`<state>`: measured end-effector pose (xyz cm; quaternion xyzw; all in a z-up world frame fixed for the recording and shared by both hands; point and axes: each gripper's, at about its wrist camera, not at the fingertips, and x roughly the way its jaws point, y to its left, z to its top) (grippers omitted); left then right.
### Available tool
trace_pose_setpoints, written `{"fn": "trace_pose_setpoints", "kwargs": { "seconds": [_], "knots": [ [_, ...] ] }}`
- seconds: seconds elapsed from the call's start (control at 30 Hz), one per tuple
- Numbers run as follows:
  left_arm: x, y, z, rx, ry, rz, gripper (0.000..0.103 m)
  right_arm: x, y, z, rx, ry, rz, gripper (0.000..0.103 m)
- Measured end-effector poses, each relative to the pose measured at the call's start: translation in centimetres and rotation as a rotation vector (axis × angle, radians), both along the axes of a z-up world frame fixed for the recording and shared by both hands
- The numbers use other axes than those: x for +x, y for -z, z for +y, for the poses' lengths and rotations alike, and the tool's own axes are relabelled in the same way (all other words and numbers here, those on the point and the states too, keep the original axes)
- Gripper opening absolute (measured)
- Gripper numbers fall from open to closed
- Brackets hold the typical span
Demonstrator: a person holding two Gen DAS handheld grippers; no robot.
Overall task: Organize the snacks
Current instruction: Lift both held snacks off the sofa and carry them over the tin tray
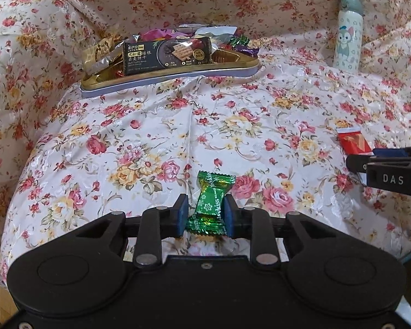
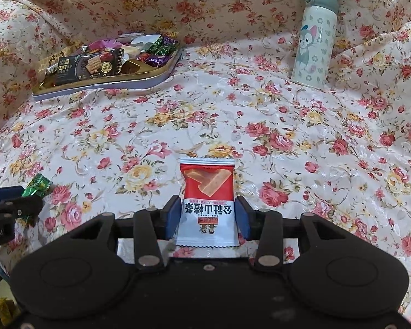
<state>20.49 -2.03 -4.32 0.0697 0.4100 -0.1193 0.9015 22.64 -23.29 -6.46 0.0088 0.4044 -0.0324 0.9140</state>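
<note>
Floral cloth (image 1: pixel 128 142) covers the whole surface in front of you, pale with red and yellow roses. Far to your left sits the gold tin tray (image 1: pixel 161 75), piled with wrapped sweets and a dark cracker packet (image 1: pixel 167 54) leaning across its front edge. Your left gripper (image 1: pixel 205 213) has its blue pads (image 1: pixel 181 216) pressed against both sides of a green foil candy (image 1: pixel 209 205), pinching it at the waist while its far twist points toward the tray. Further right, your right gripper (image 2: pixel 207 219) has its blue pads beside the two edges of a red and white snack packet (image 2: pixel 207 203); the left pad looks in contact, but you cannot tell whether the right one presses the wrapper or stands just off it. The packet lies flat, its red end pointing away from you. At far right, a pale cartoon-cat bottle (image 2: pixel 313 41) stands upright, well apart from both snacks.
</note>
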Motion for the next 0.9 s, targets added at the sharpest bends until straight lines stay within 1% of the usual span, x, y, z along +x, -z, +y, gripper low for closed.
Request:
{"fn": "trace_pose_setpoints", "kwargs": {
  "seconds": [0.07, 0.2, 0.3, 0.5, 0.6, 0.63, 0.77, 0.9],
  "knots": [
    [0.0, 0.0, -0.2, 0.007, 0.004, 0.002, 0.036, 0.0, 0.0, 0.0, 0.001, -0.004, -0.003, 0.045],
    [0.0, 0.0, -0.8, -0.007, 0.034, 0.02, 0.036, -0.1, 0.1, -0.1, 0.007, -0.009, -0.007, 0.046],
    [0.1, 0.2, -1.5, 0.004, 0.051, 0.013, 0.036, -0.1, 0.1, -0.2, 0.013, -0.01, -0.009, 0.047],
    [0.6, 0.3, -1.9, 0.004, 0.049, 0.01, 0.036, -0.1, 0.1, -0.3, 0.022, -0.015, -0.014, 0.047],
    [0.6, 0.3, -2.0, 0.0, 0.048, 0.013, 0.032, -0.1, 0.2, -0.2, 0.017, -0.019, -0.017, 0.046],
    [0.6, 0.3, -2.0, -0.004, 0.052, 0.015, 0.026, -0.2, 0.2, -0.1, 0.012, -0.022, -0.019, 0.045],
    [0.4, 0.3, -2.3, 0.009, 0.055, 0.008, 0.025, -0.4, 0.1, -0.1, 0.007, -0.025, -0.022, 0.041],
    [0.6, 0.2, -2.1, -0.011, 0.046, 0.027, 0.025, -0.5, -0.1, -0.6, 0.04, -0.011, -0.018, 0.038]
  ]
}}
